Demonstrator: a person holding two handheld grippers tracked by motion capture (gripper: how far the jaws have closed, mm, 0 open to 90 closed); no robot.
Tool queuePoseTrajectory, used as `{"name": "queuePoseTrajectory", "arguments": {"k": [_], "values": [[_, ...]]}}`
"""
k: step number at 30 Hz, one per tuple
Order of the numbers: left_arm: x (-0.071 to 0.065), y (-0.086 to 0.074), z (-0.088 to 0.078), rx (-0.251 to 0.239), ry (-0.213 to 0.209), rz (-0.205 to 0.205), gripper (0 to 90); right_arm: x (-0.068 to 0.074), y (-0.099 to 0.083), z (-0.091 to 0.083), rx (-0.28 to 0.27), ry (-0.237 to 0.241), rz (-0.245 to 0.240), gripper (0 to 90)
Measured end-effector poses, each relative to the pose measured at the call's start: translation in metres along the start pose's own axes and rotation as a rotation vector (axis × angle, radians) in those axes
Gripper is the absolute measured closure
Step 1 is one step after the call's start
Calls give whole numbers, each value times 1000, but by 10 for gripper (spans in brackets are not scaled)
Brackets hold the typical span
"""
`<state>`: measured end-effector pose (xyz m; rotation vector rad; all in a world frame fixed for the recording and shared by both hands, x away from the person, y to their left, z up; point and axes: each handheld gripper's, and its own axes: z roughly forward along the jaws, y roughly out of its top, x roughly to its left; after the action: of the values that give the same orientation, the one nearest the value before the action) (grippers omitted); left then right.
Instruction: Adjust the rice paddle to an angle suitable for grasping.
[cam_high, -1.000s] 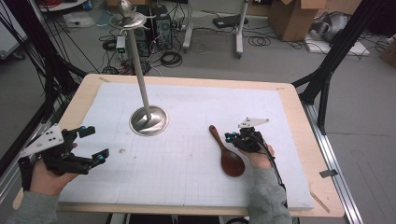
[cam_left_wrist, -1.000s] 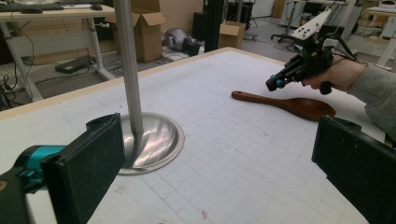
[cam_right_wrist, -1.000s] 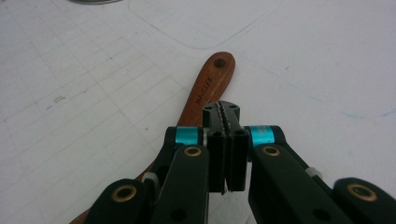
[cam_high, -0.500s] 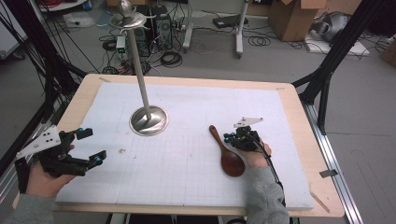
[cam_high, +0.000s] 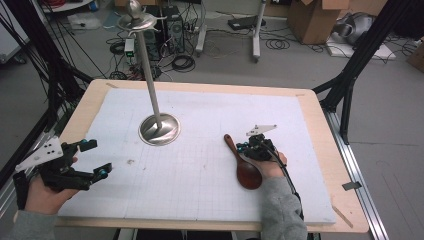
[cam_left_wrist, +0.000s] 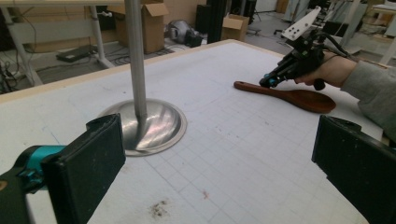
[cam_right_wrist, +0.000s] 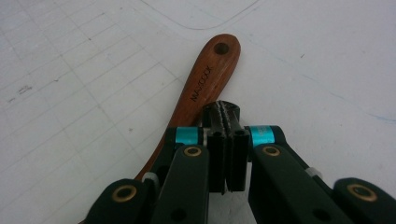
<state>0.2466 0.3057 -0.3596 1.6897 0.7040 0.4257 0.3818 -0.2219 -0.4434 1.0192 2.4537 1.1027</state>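
Note:
A dark wooden spoon (cam_high: 248, 174) lies on the white gridded mat (cam_high: 200, 190), right of centre, with its handle (cam_right_wrist: 205, 77) pointing away from the person. My right gripper (cam_high: 241, 148) hovers over the handle with its toothed jaws pressed together and nothing between them; the spoon passes under the tips (cam_right_wrist: 223, 112). At the mat's front left corner my left gripper (cam_high: 97, 158) is held wide open and empty. Its own view looks between the black pads (cam_left_wrist: 88, 163) toward the spoon (cam_left_wrist: 299, 97) and the right gripper (cam_left_wrist: 268, 82).
A metal stand with a round base (cam_high: 160, 129) and a tall thin pole (cam_high: 149, 75) rises left of centre on the mat; its base (cam_left_wrist: 154, 123) is close ahead of the left gripper. The wooden table edge (cam_high: 320, 130) frames the mat. Cables and boxes lie on the floor beyond.

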Motion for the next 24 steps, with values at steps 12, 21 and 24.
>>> {"name": "queuePoseTrajectory", "arguments": {"k": [12, 21, 24], "values": [[0, -2, -1, 6, 9, 1, 31, 7, 8, 5, 23, 22, -31, 896], [0, -3, 0, 17, 10, 0, 31, 11, 13, 8, 51, 36, -49, 898], [0, -4, 0, 14, 11, -2, 31, 12, 14, 9, 54, 33, -57, 898]]}}
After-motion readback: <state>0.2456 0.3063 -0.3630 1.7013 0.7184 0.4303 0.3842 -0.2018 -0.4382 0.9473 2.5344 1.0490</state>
